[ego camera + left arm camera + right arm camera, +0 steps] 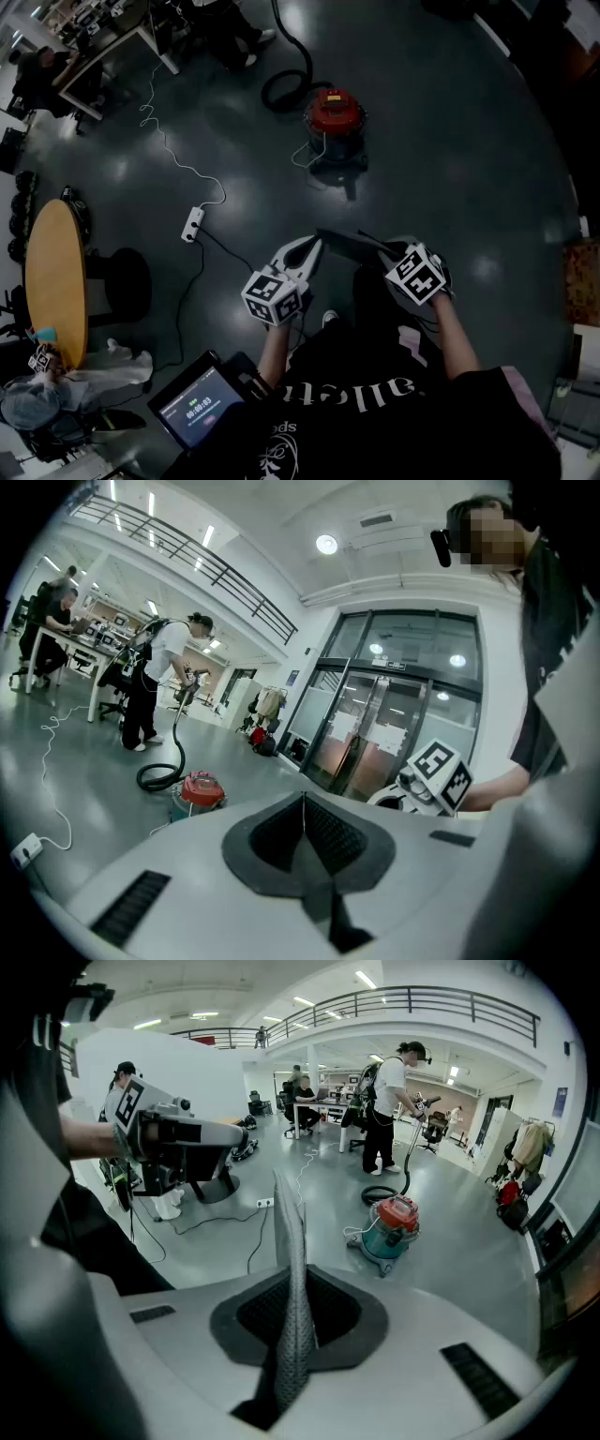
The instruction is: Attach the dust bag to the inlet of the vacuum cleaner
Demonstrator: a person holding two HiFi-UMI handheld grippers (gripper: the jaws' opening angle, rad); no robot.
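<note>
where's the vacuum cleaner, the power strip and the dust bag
vacuum cleaner (335,114): head view, on its red lid
power strip (192,224): head view, middle of its white body
dust bag (292,1269): right gripper view, on its grey fabric, seen edge-on

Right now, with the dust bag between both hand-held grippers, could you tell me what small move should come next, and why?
Probably a step forward toward the vacuum cleaner, keeping both grips. The right hand-held gripper is shut on the dust bag, the left hand-held gripper seems shut on its other edge, and the vacuum cleaner stands apart, well ahead.
</note>
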